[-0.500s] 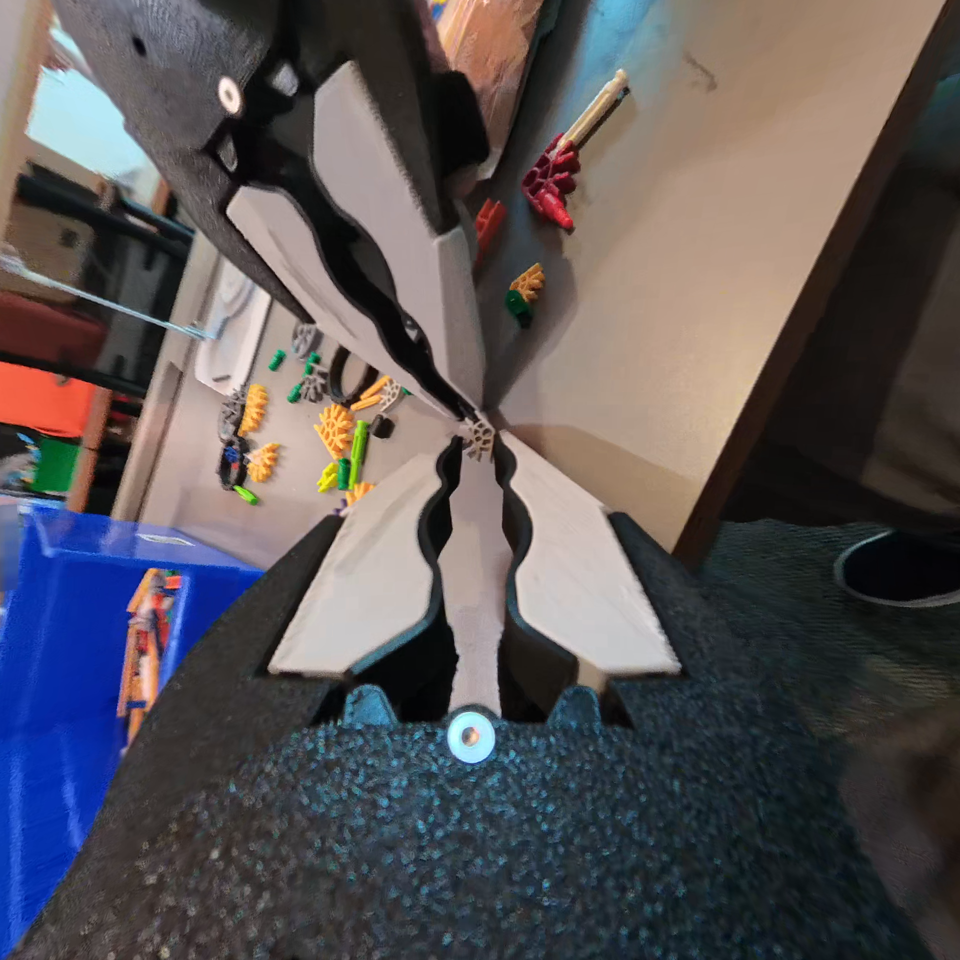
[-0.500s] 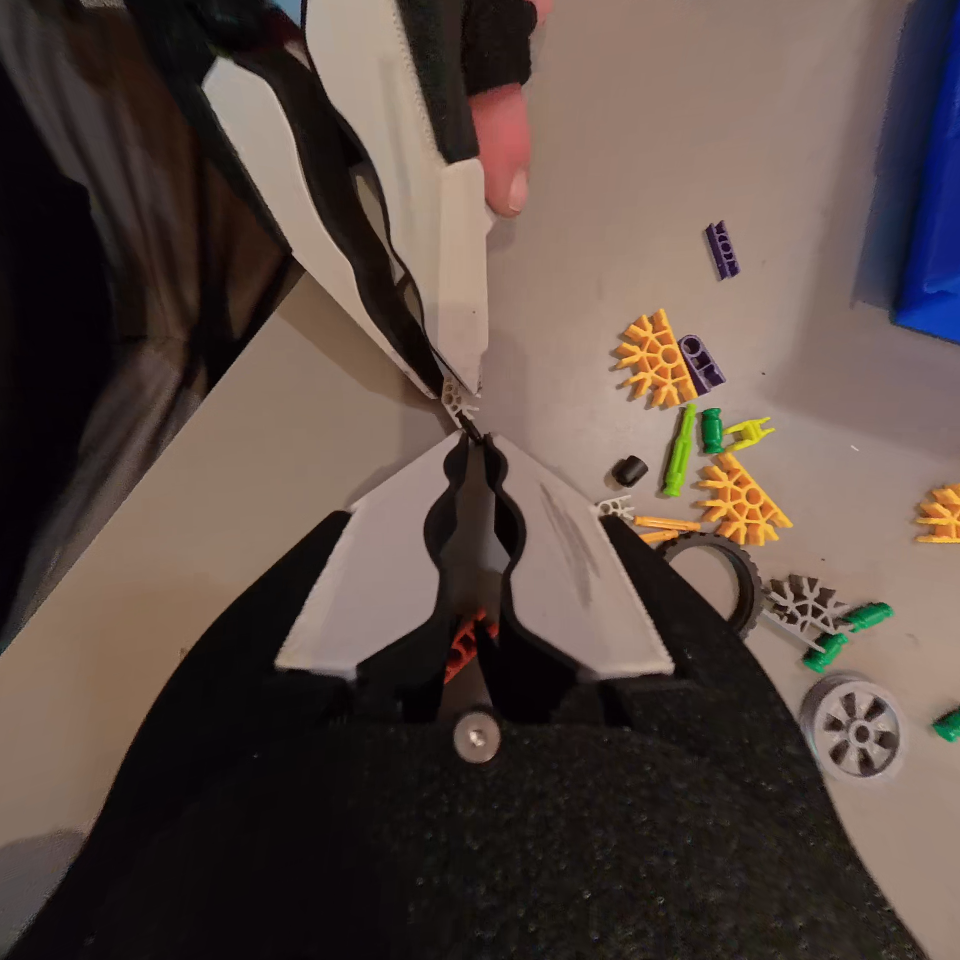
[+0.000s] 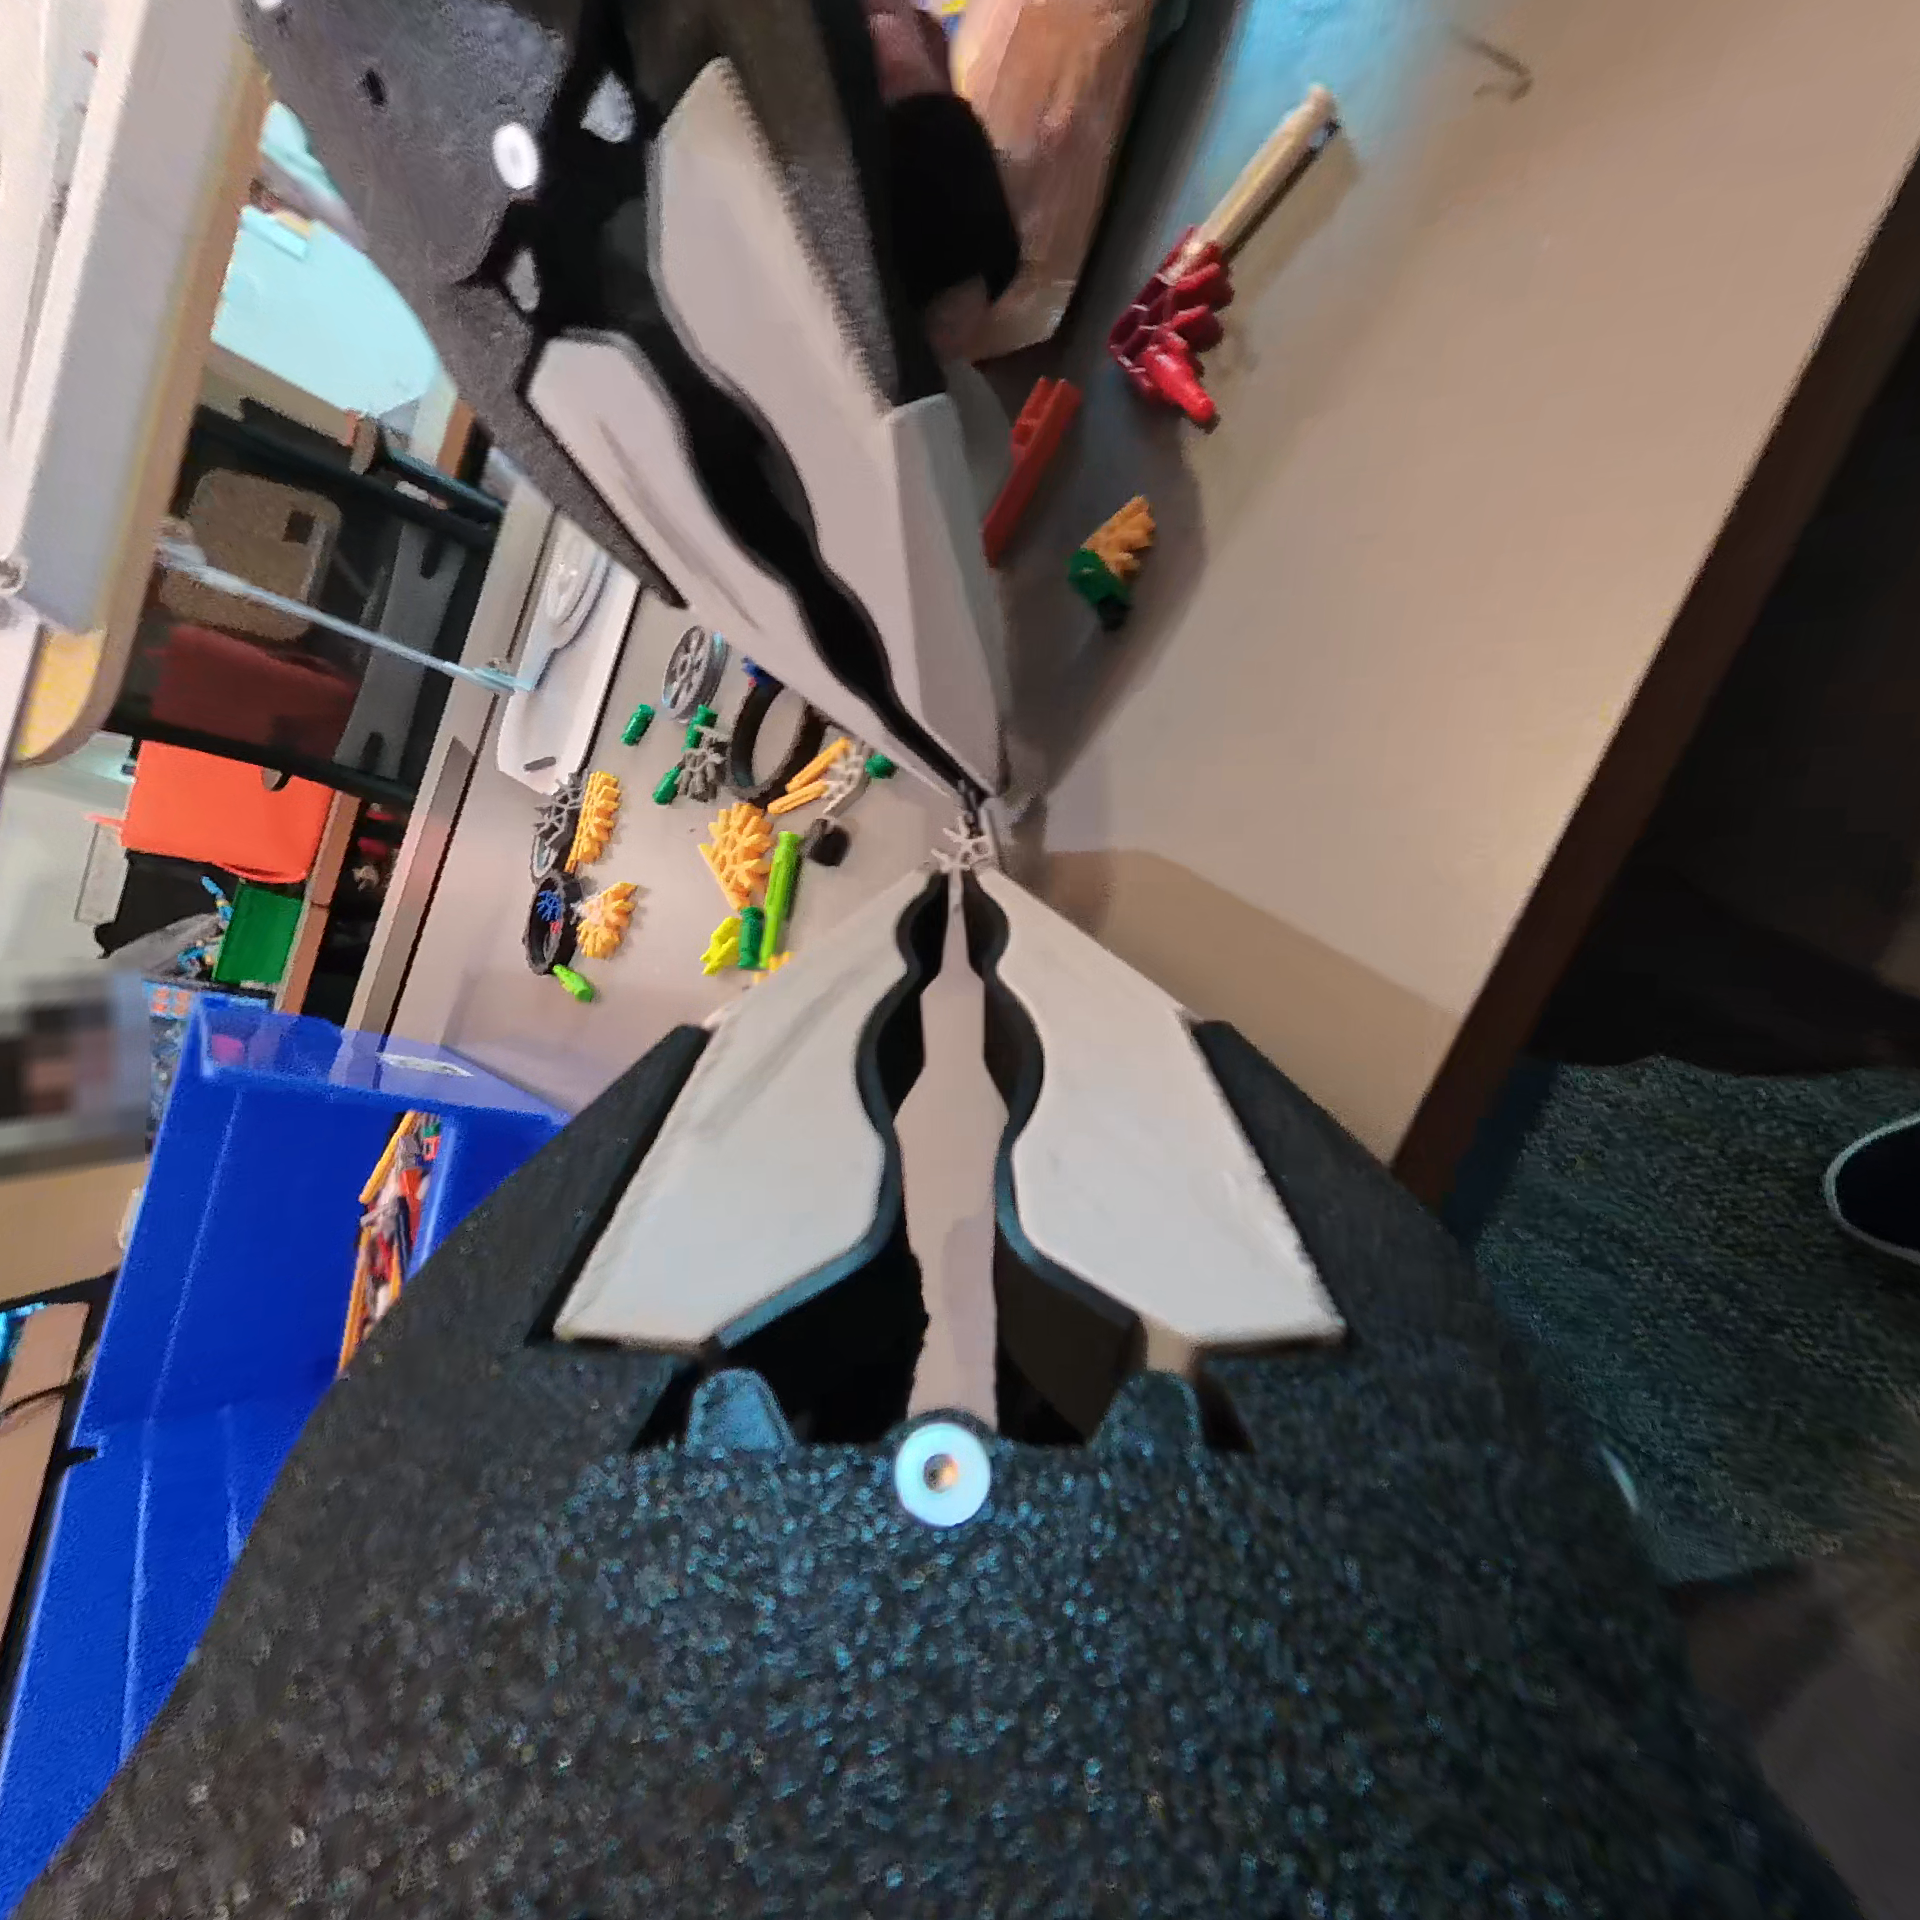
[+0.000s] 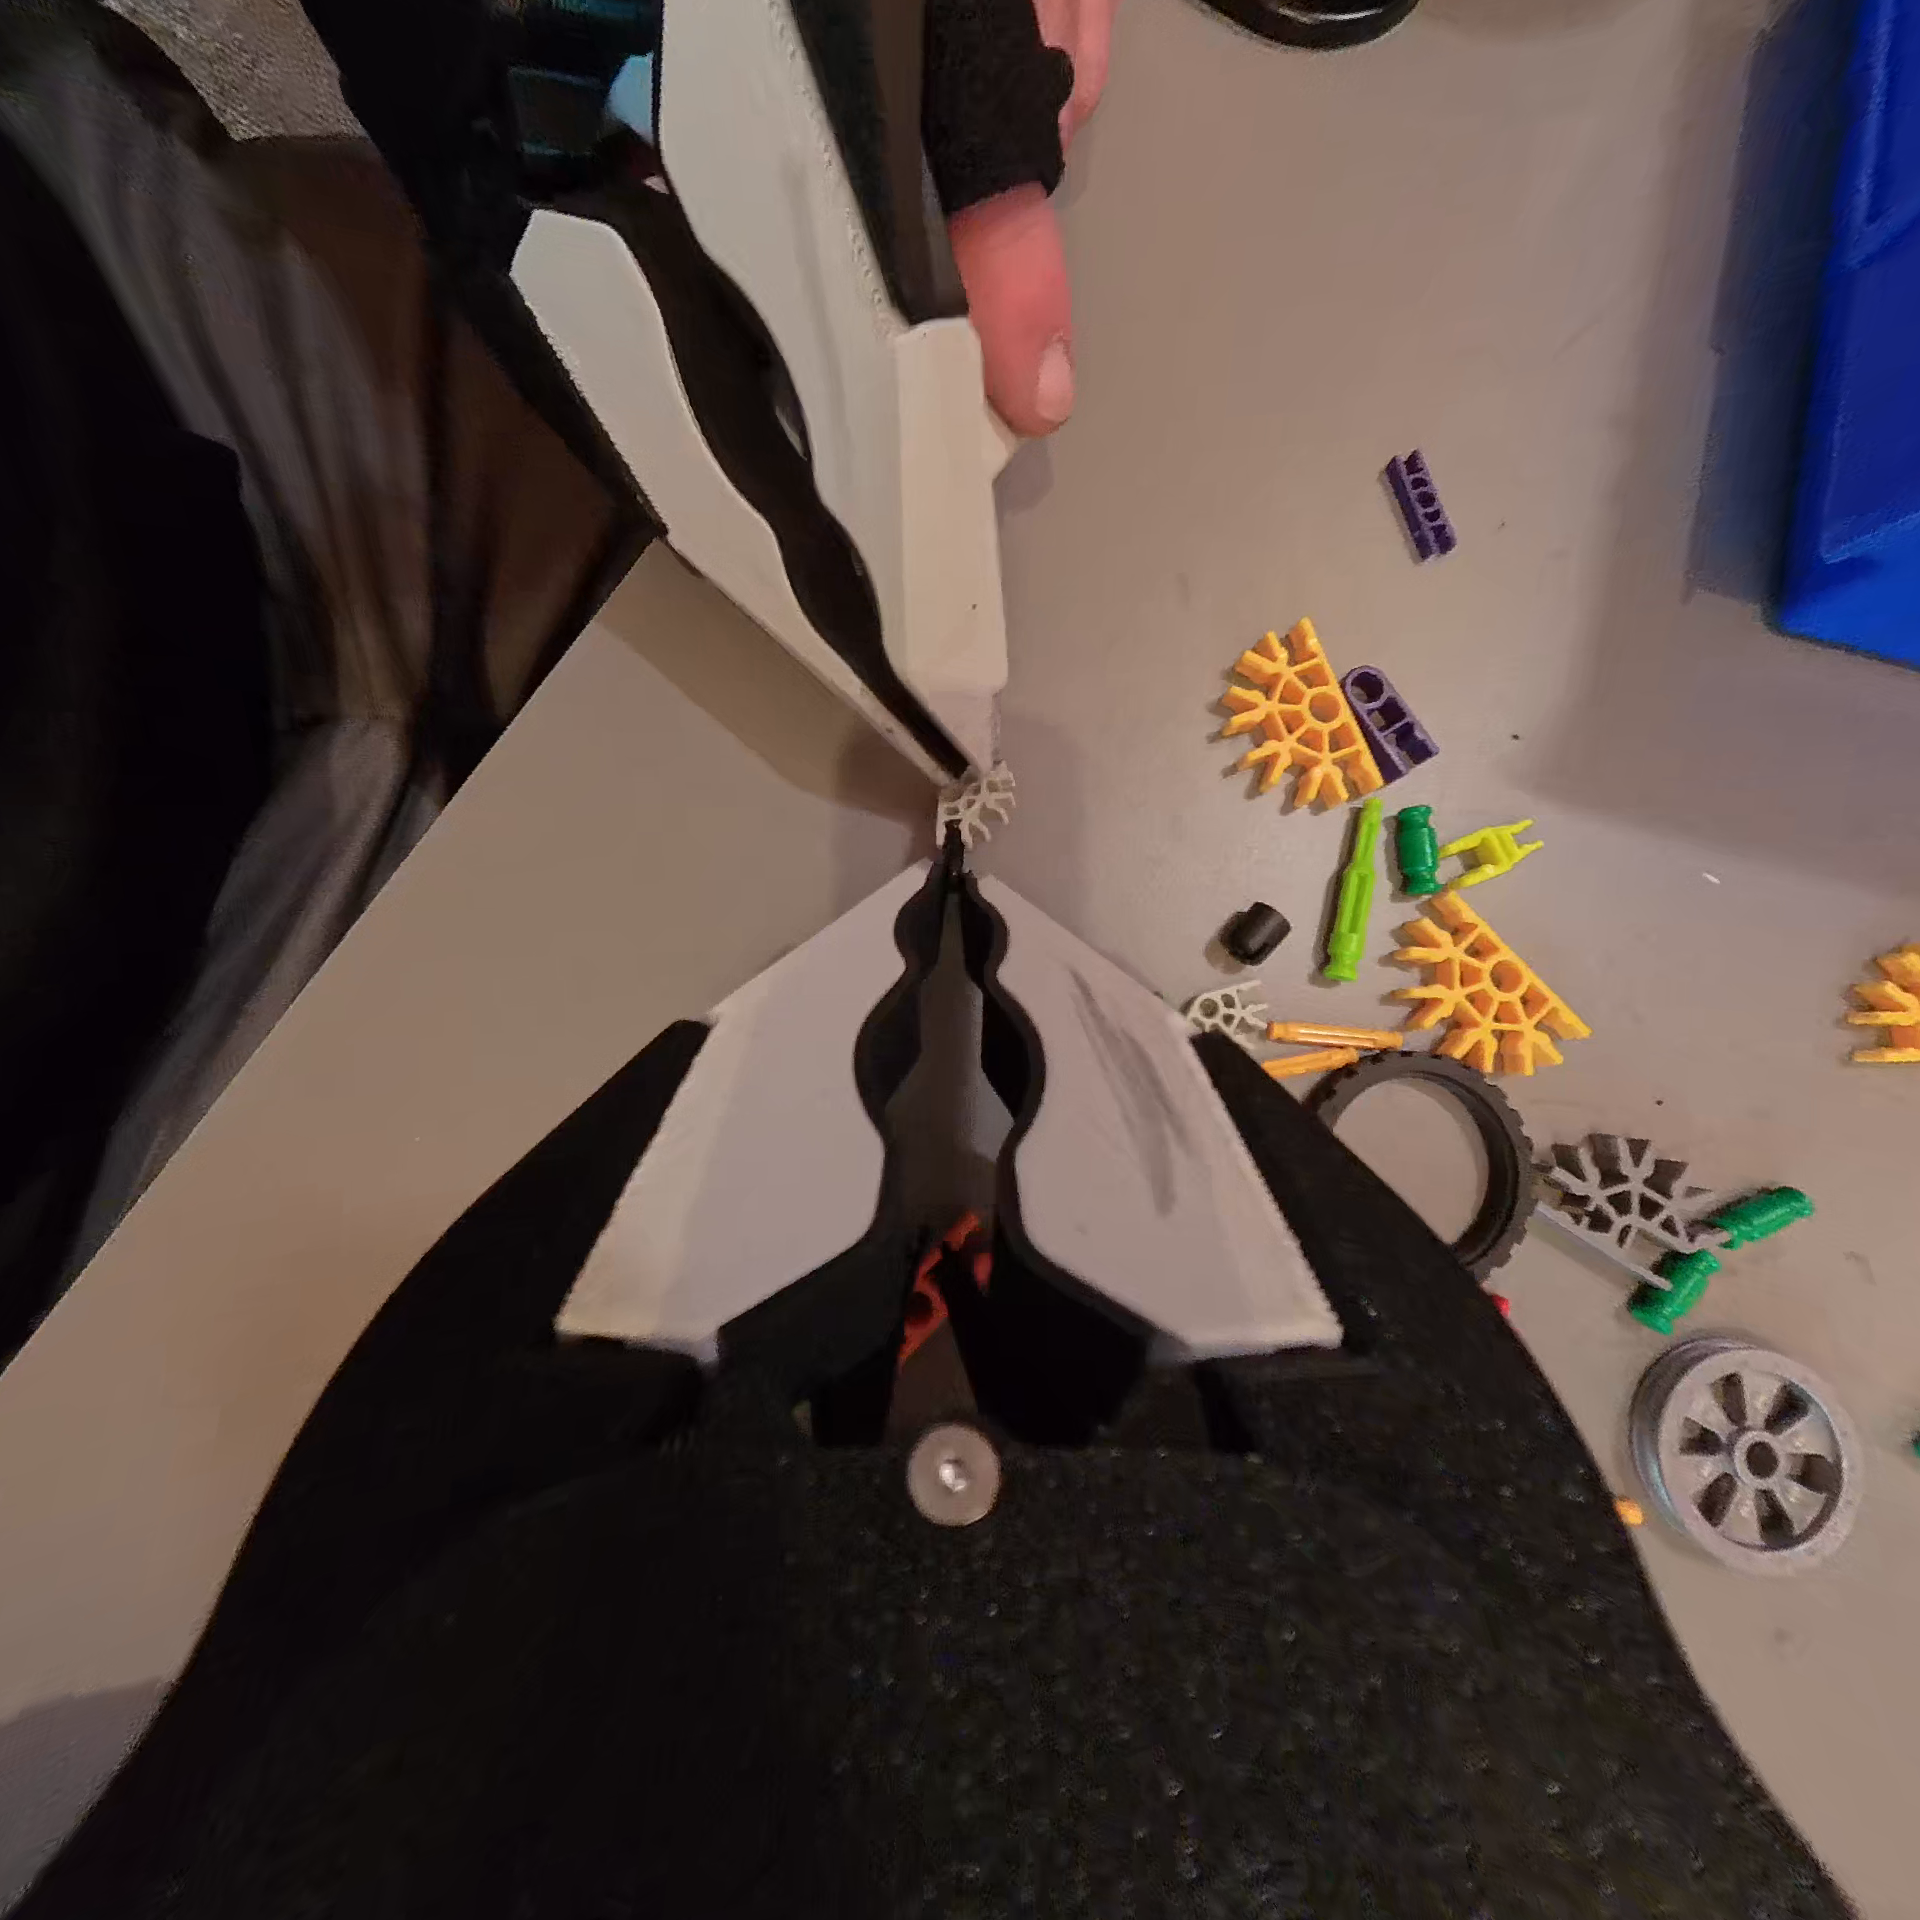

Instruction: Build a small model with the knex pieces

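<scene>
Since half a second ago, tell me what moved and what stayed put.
Little changed. The left tool and right tool remain shut, tip to tip on the small white connector, which now shows slightly more between the tips. Loose pieces on the table stayed put.

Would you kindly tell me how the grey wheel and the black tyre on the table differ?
The grey wheel has a hub and spokes filling its middle; the black tyre is an open ring with bare table showing through. The wheel lies fully in view; the tyre is partly hidden behind the right gripper. Both are round and lie flat.
</scene>
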`<control>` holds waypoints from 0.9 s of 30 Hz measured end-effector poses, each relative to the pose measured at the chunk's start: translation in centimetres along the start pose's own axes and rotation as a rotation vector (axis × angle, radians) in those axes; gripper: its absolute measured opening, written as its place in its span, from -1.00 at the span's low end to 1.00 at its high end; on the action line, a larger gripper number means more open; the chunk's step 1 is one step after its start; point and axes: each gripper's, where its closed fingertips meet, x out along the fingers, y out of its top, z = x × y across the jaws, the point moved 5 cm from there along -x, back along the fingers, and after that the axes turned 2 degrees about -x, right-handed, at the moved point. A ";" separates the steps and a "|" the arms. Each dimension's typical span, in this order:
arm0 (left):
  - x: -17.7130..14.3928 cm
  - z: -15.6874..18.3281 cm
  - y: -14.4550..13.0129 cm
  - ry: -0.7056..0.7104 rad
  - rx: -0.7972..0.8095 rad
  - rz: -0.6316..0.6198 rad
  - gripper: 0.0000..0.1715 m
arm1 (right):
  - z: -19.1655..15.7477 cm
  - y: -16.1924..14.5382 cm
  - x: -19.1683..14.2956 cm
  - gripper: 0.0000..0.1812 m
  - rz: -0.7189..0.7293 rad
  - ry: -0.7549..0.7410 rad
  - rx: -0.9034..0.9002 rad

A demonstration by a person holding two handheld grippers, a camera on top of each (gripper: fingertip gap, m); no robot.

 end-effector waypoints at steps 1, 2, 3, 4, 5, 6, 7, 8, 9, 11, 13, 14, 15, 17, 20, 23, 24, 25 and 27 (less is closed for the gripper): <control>0.0 -0.4 0.0 0.016 -0.021 0.004 -0.97 | 0.1 0.0 -0.1 -0.99 0.000 -0.012 -0.005; 0.0 -0.6 -0.2 0.017 -0.045 0.003 -0.95 | 0.2 0.1 -0.2 -0.99 0.001 -0.025 -0.009; -0.1 -0.9 -0.3 0.016 -0.072 0.001 -0.91 | 0.3 0.2 -0.4 -0.99 0.008 -0.040 -0.013; -0.1 -1.4 -0.4 0.024 -0.102 0.005 -0.91 | 0.4 0.2 -0.6 -0.99 0.015 -0.050 -0.014; -0.1 -1.7 -0.5 0.022 -0.134 0.010 -0.88 | 0.5 0.3 -0.8 -0.99 0.020 -0.068 -0.018; -0.1 -2.0 -0.6 0.009 -0.171 0.010 -0.83 | 0.7 0.4 -1.0 -0.99 0.026 -0.087 -0.022; -0.1 -2.2 -0.7 -0.006 -0.207 0.009 -0.82 | 0.8 0.5 -1.2 -0.99 0.035 -0.096 -0.025; 0.0 -2.5 -0.8 -0.021 -0.243 0.012 -0.79 | 0.8 0.6 -1.3 -0.99 0.044 -0.104 -0.031; -0.1 -2.8 -0.7 -0.031 -0.281 0.028 -0.75 | 0.9 0.7 -1.5 -1.00 0.051 -0.120 -0.037; -0.1 -3.4 -0.4 -0.059 -0.362 0.078 -0.75 | 1.0 0.9 -1.6 -1.00 0.059 -0.134 -0.045; 0.0 -3.8 -0.3 -0.093 -0.418 0.100 -0.74 | 1.2 1.0 -1.7 -1.00 0.068 -0.152 -0.050; 0.0 -3.9 -0.3 -0.105 -0.430 0.113 -0.76 | 1.2 1.0 -1.7 -1.00 0.070 -0.152 -0.049; 0.0 -4.0 -0.3 -0.112 -0.440 0.121 -0.78 | 1.2 1.1 -1.8 -1.00 0.076 -0.159 -0.050; 0.1 -4.1 -0.3 -0.120 -0.452 0.123 -0.78 | 1.3 1.0 -1.9 -1.00 0.082 -0.161 -0.046; 0.2 -4.3 -0.4 -0.127 -0.471 0.126 -0.76 | 1.4 1.0 -2.0 -1.00 0.089 -0.164 -0.044; 0.1 -4.7 -0.6 -0.113 -0.483 0.129 -0.76 | 1.4 1.1 -2.1 -0.99 0.097 -0.167 -0.044; 0.0 -4.7 -0.6 -0.114 -0.491 0.135 -0.76 | 1.4 1.2 -2.2 -0.99 0.102 -0.169 -0.045; 0.0 -4.9 -0.6 -0.113 -0.498 0.141 -0.76 | 1.4 1.2 -2.3 -0.99 0.107 -0.168 -0.043; -0.2 -5.1 -0.8 -0.113 -0.519 0.149 -0.76 | 1.4 1.3 -2.4 -0.99 0.115 -0.173 -0.042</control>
